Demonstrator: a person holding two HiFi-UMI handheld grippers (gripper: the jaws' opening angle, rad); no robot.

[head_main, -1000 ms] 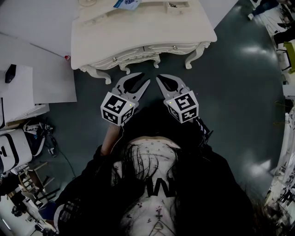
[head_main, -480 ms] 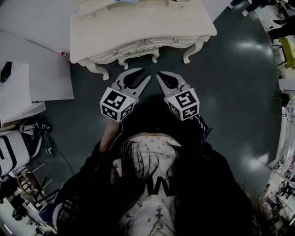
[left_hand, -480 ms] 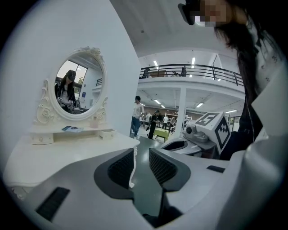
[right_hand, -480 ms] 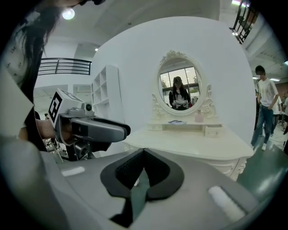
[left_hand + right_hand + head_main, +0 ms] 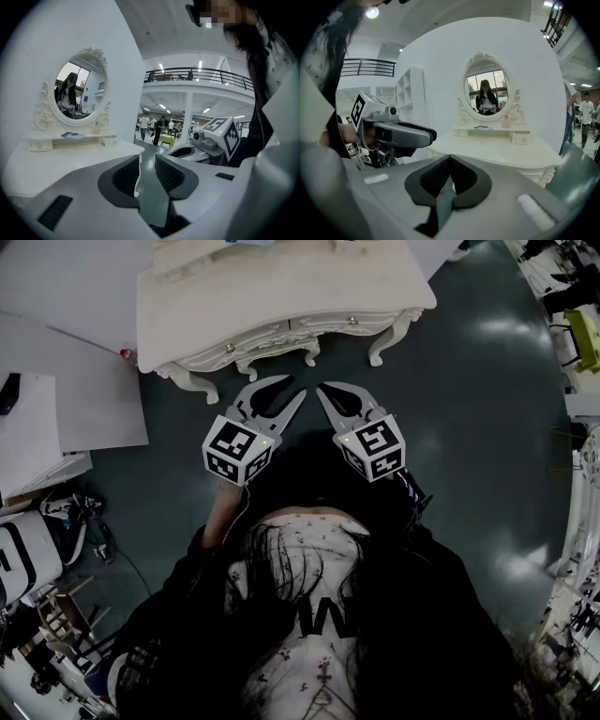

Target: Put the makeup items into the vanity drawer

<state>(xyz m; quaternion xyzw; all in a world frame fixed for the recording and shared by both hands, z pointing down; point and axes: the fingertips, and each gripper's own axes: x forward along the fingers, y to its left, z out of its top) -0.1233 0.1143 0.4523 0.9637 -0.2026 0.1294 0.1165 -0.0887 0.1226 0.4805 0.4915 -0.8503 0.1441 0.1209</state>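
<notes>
A cream vanity table (image 5: 281, 296) stands at the top of the head view, its two front drawers closed, each with a small knob (image 5: 352, 321). On its shelf under the oval mirror (image 5: 487, 91) stand a small pink bottle (image 5: 506, 123) and a flat blue item (image 5: 482, 127). Both grippers hover side by side over the dark floor just short of the table front. The left gripper (image 5: 295, 387) is open by a narrow gap, with nothing between its pads (image 5: 126, 174). The right gripper (image 5: 321, 390) is shut and empty, with its tips meeting.
White boards (image 5: 84, 399) lie on the floor to the left, with cluttered gear (image 5: 37, 540) below them. Dark floor (image 5: 469, 409) spreads to the right of the vanity. A small closed drawer (image 5: 520, 137) sits on the shelf. People stand far off (image 5: 150, 125).
The vanity has drifted slightly up and left in the head view. Both grippers keep the same pose and jaw setting.
</notes>
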